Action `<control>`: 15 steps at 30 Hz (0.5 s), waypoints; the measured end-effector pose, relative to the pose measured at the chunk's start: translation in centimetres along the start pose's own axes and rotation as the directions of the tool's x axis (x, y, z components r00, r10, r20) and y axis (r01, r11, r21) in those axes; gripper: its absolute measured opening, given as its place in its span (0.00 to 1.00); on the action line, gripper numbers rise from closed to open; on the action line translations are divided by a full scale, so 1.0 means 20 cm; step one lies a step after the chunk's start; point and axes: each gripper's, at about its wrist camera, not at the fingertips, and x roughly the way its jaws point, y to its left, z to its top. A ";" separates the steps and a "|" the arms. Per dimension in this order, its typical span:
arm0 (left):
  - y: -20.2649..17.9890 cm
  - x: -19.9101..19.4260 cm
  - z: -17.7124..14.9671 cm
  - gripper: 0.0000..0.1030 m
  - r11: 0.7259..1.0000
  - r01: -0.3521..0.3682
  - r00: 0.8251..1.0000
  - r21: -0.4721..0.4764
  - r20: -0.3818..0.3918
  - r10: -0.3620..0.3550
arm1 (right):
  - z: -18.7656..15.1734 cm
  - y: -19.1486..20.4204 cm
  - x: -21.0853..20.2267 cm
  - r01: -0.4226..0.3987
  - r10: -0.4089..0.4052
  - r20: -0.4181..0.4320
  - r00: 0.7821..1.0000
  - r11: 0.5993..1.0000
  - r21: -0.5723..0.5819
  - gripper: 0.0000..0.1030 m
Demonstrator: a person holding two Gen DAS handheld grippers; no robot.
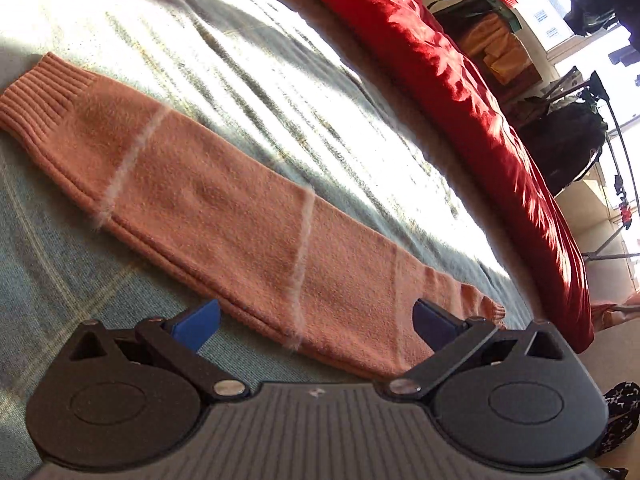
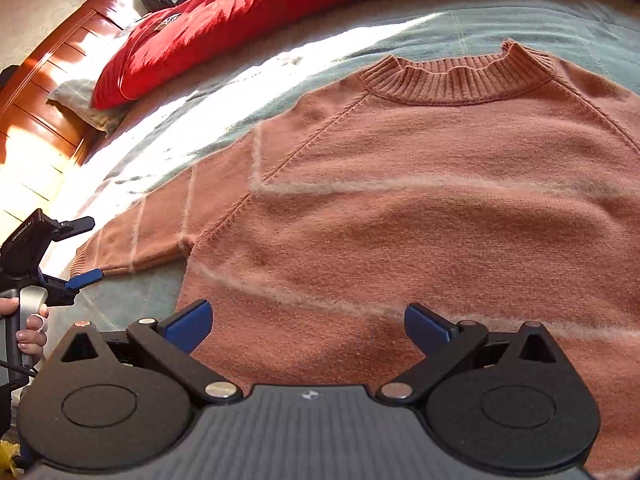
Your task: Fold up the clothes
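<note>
1. Salmon-pink knit: the sweater [image 2: 420, 216] lies flat and face up on the bed, spread over a pale blue-green blanket [image 1: 80, 264], with its ribbed collar [image 2: 456, 76] away from us and one sleeve [image 1: 224, 216] stretched straight out to the side.

2. We see both tools released. The left gripper [image 1: 316, 320] hangs over the lower edge of that sleeve with its fingers wide apart and nothing between them; the right gripper [image 2: 308, 326] hangs over the body of the sweater near its hem, likewise spread and empty.

3. We judge the cloth to be soft, light and limp, with a fuzzy nap. It should drape and sag from any single point, so a lifted corner will trail the rest behind it.

4. We expect it to drag slightly against the woolly blanket, not glide, which could pull the layers askew.

5. For a hold, we would favour the firmer parts: the ribbed cuff [image 1: 44, 92], the seamed lower edge of the sleeve, the shoulder seam [image 2: 304, 148] or the hem, pinching both layers together.

6. The sweater lies fully spread, with no fold showing in either view; a red pillow [image 2: 224, 28] rests beyond it, well apart.
</note>
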 end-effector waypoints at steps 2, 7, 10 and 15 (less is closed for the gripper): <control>0.09 -0.03 0.05 0.99 0.998 -0.004 1.000 -0.061 0.019 0.005 | 0.00 0.04 0.04 -0.009 0.008 -0.013 1.000 1.000 -0.011 1.00; 0.40 -0.06 0.10 0.99 0.941 0.044 0.996 -0.336 0.083 -0.017 | 0.00 0.15 0.13 -0.016 0.014 -0.046 0.999 0.998 -0.055 1.00; 0.52 -0.04 0.09 0.99 0.884 0.128 0.987 -0.449 0.142 -0.071 | 0.00 0.20 0.18 -0.023 0.019 -0.058 0.998 0.998 -0.061 1.00; 0.55 0.00 0.13 0.99 0.890 0.157 0.980 -0.427 0.176 -0.088 | 0.02 0.26 0.24 -0.037 0.034 -0.063 0.997 0.998 -0.059 1.00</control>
